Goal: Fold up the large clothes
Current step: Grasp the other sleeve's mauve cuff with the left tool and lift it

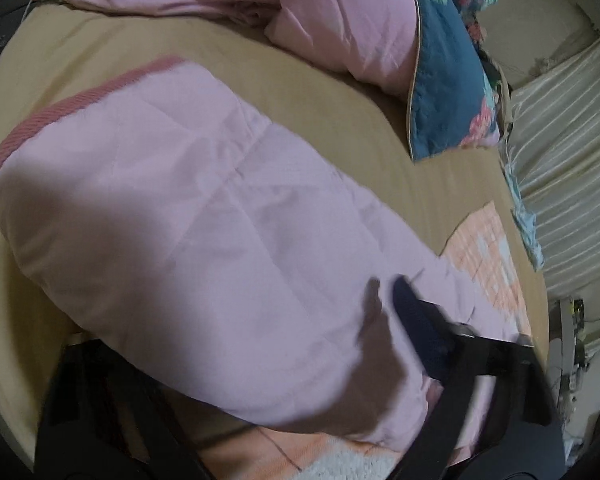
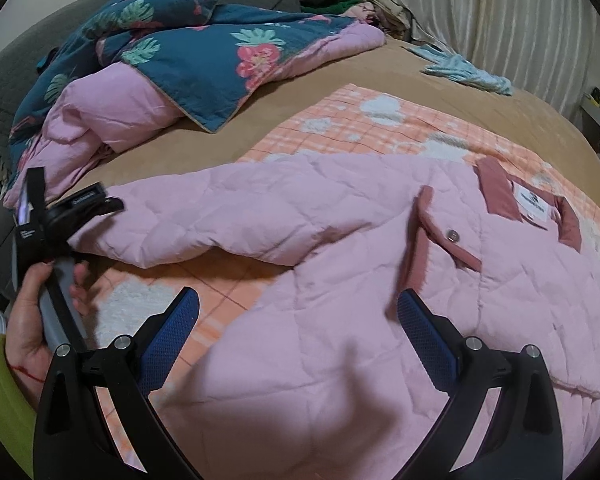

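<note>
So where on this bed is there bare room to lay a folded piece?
Bare tan sheet runs as a band between the pink quilted jacket on its peach checked blanket and the heaped floral quilt. More lies bare past the blanket, around the light blue cloth. The head end is crowded.

We see a bed under a tan sheet filling most of the room. At eleven o'clock lies a heaped teal floral quilt with pink lining. At one o'clock hangs a pale pleated curtain. Light is dim and soft.
</note>
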Available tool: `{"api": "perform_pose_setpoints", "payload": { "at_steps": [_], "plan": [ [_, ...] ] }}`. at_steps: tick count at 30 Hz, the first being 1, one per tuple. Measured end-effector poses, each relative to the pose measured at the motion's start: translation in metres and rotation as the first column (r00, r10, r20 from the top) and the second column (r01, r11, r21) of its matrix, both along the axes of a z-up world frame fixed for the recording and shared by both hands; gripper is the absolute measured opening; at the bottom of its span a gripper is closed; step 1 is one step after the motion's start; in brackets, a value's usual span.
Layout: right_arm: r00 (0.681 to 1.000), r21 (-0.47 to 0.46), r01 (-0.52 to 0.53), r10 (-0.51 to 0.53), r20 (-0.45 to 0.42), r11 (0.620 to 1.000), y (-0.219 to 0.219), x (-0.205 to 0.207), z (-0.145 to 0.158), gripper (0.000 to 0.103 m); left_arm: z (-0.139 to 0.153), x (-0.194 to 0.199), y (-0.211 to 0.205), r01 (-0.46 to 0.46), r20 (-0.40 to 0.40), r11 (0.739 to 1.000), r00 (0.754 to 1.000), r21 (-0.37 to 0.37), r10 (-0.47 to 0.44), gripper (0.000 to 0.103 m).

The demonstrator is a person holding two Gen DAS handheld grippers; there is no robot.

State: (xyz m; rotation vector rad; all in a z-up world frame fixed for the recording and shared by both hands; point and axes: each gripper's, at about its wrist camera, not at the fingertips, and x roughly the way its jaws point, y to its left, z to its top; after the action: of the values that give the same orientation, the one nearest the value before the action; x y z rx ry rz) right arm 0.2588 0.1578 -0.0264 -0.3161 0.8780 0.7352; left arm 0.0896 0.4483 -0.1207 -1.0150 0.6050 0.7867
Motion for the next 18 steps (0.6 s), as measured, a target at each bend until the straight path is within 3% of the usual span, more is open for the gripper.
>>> {"api": "perform_pose_setpoints", "payload": {
  "at_steps": [2, 5, 13, 18],
  "plan": [
    [1.000, 0.015, 0.022, -0.021, -0.019, 1.000, -0.010, 0.004, 0.000, 0.099, 0.002, -0.005, 0.005, -0.006, 0.014, 1.000, 1.000, 0.010, 0.006, 0.039],
    [0.999, 0.033, 0.047, -0.046, -0.028, 0.998, -0.021, 0.005, 0.003, 0.099, 0.014, -0.015, 0.006, -0.017, 0.076, 0.999, 0.997, 0.046, 0.013, 0.021],
    [0.994, 0.048, 0.105, -0.105, 0.005, 0.993, -0.065, 0.002, 0.027, 0.099, 0.089, -0.016, -0.030, 0.030, 0.165, 0.962, 0.983, 0.271, -0.077, 0.014],
    [0.989, 0.072, 0.145, -0.147, 0.027, 0.987, -0.094, 0.000, 0.044, 0.099, 0.129, -0.005, -0.056, 0.080, 0.200, 0.941, 0.968, 0.328, -0.152, 0.013]
  ]
}}
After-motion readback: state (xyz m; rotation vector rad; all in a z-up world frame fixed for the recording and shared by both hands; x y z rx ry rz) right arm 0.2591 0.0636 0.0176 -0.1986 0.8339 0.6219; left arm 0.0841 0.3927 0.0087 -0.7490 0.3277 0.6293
